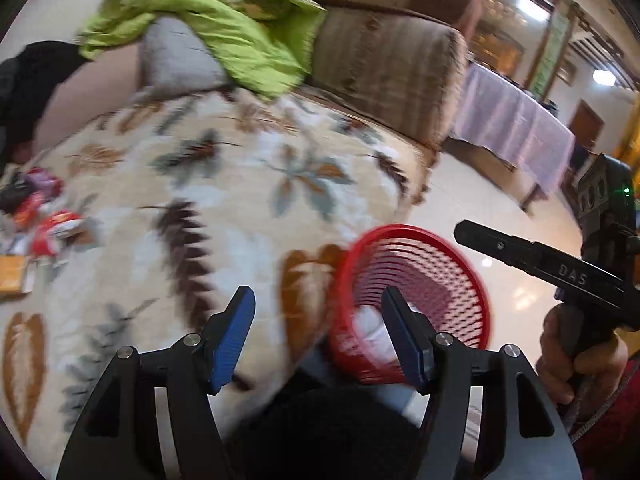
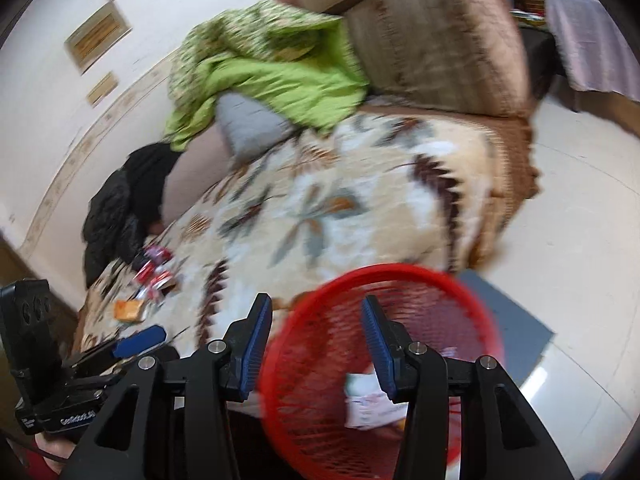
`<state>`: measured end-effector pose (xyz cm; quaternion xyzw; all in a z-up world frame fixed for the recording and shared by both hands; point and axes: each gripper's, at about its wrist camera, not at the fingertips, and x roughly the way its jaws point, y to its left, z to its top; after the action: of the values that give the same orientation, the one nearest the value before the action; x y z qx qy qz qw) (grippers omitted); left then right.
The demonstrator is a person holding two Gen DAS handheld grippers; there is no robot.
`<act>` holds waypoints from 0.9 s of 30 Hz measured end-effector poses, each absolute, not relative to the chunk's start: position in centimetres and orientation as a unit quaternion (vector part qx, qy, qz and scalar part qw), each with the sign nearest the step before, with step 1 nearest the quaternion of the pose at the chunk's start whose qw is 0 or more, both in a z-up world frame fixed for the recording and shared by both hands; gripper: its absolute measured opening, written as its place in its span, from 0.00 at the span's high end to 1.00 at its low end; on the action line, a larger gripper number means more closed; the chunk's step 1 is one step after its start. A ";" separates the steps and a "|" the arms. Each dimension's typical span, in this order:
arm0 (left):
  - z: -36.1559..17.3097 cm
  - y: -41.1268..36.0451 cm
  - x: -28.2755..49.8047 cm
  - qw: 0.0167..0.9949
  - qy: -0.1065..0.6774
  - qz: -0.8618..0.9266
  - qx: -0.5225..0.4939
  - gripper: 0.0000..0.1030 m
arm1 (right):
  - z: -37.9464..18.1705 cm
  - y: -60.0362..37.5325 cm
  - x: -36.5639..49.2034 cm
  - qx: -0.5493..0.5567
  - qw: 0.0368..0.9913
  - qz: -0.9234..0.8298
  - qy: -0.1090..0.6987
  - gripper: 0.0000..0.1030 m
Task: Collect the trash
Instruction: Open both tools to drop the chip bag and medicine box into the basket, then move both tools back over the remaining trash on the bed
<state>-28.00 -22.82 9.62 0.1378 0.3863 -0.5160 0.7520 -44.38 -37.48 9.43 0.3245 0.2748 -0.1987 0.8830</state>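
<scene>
A red mesh basket stands on the floor at the sofa's front edge, with white crumpled paper lying in it. My left gripper hangs open over the blanket's edge, its right finger in front of the basket, nothing between the pads. My right gripper is open just above the basket's near rim, also with nothing between the pads. A pile of red wrappers lies far left on the blanket; in the right wrist view the wrappers sit beside an orange packet.
A floral blanket covers the sofa seat, with a green quilt, a grey pillow and black clothing behind it. A grey mat lies under the basket on pale tile floor. A table with a lilac cloth stands at the right.
</scene>
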 end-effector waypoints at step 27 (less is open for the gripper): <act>7.2 -0.1 -1.3 0.877 0.414 -0.215 -0.113 0.36 | 4.7 -25.8 -13.3 0.416 0.825 0.013 0.383 0.43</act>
<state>-1.30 -0.09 7.24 -0.1131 0.4141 -0.2148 0.8773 -13.29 -25.84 4.68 0.4156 0.3828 0.0126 0.8250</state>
